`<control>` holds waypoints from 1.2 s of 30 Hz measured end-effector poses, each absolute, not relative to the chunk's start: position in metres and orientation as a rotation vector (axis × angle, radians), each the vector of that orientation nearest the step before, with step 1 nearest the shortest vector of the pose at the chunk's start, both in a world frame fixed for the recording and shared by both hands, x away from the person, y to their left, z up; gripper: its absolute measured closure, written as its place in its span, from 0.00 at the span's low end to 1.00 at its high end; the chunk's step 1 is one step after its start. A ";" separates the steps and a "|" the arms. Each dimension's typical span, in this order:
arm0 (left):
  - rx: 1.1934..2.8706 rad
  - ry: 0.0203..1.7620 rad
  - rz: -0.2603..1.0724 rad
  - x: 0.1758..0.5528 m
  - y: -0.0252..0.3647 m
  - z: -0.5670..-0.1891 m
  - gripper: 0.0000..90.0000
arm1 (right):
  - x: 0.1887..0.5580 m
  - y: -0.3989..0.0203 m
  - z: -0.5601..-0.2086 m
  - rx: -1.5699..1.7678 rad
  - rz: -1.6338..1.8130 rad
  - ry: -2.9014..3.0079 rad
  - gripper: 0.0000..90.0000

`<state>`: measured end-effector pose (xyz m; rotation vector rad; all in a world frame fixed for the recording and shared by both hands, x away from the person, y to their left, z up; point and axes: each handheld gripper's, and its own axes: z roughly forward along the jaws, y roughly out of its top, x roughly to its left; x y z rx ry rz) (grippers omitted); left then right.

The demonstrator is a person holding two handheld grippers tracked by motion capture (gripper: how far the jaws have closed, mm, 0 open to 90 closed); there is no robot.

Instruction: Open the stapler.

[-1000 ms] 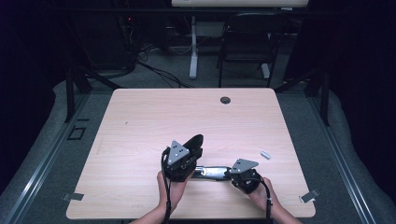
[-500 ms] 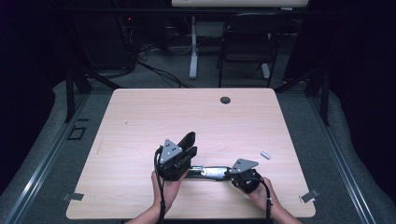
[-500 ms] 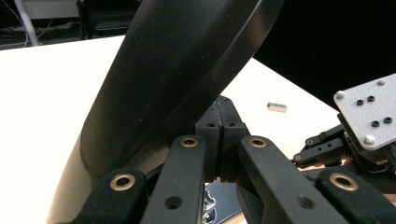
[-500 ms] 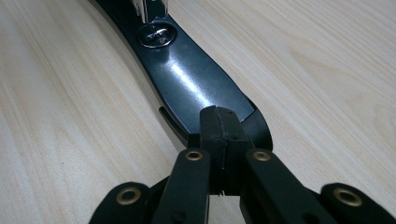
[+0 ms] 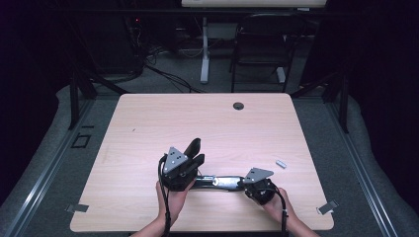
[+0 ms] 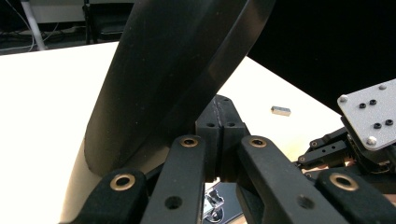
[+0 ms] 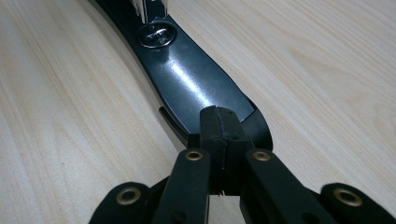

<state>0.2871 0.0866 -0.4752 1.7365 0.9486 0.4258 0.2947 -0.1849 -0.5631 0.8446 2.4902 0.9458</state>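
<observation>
The worktop (image 5: 148, 123) is a pale wood slab, bare over most of its surface, with a dark round grommet (image 5: 238, 105) near its far edge. Everything else is placed relative to the long black folding implement (image 5: 217, 182) that lies near the worktop's front edge, a glossy object with a metal pivot (image 7: 158, 34) along its length; it looks like a folding knife or similar hinged piece, though I cannot name it for certain.

At the implement's left end, the left tool (image 5: 193, 154) holds a black curved arm (image 6: 173, 70) of it raised, tilted up and away from the worktop; the jaws sit closed together at that arm's base. At the implement's right end, the right tool (image 7: 218, 128) is clamped narrowly on the flat black tail (image 7: 196, 93), pinning it low against the wood.

Well off to the right of the implement, a small silver block (image 5: 281, 163) lies loose.

The step in hand appears to be swinging one part open on its hinge while the other end is held steady. The next move probably calls for the right tool to keep its anchor firm while the left carries its arm through an arc about the pivot, without twisting sideways.
</observation>
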 end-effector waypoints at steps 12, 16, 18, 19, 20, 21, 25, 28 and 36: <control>1.745 0.944 0.455 0.285 0.093 -0.473 1.00 | 0.295 -0.185 -0.563 0.840 0.944 2.490 1.00; 1.744 0.945 0.468 0.285 0.098 -0.472 1.00 | 0.295 -0.185 -0.563 0.845 0.942 2.492 1.00; 1.748 0.948 0.472 0.285 0.100 -0.471 1.00 | 0.295 -0.185 -0.563 0.841 0.943 2.490 1.00; 1.747 0.952 0.477 0.285 0.101 -0.471 1.00 | 0.295 -0.185 -0.563 0.842 0.944 2.490 1.00; 1.738 0.953 0.481 0.285 0.102 -0.471 1.00 | 0.295 -0.185 -0.563 0.843 0.943 2.489 1.00; 1.734 0.956 0.491 0.284 0.103 -0.471 1.00 | 0.295 -0.185 -0.563 0.842 0.939 2.491 1.00; 1.714 0.981 0.525 0.285 0.115 -0.469 1.00 | 0.295 -0.184 -0.563 0.842 0.937 2.490 1.00; 1.709 0.997 0.543 0.284 0.123 -0.469 1.00 | 0.295 -0.184 -0.563 0.844 0.938 2.489 1.00; 1.700 0.994 0.546 0.284 0.127 -0.468 1.00 | 0.294 -0.183 -0.562 0.851 0.929 2.491 1.00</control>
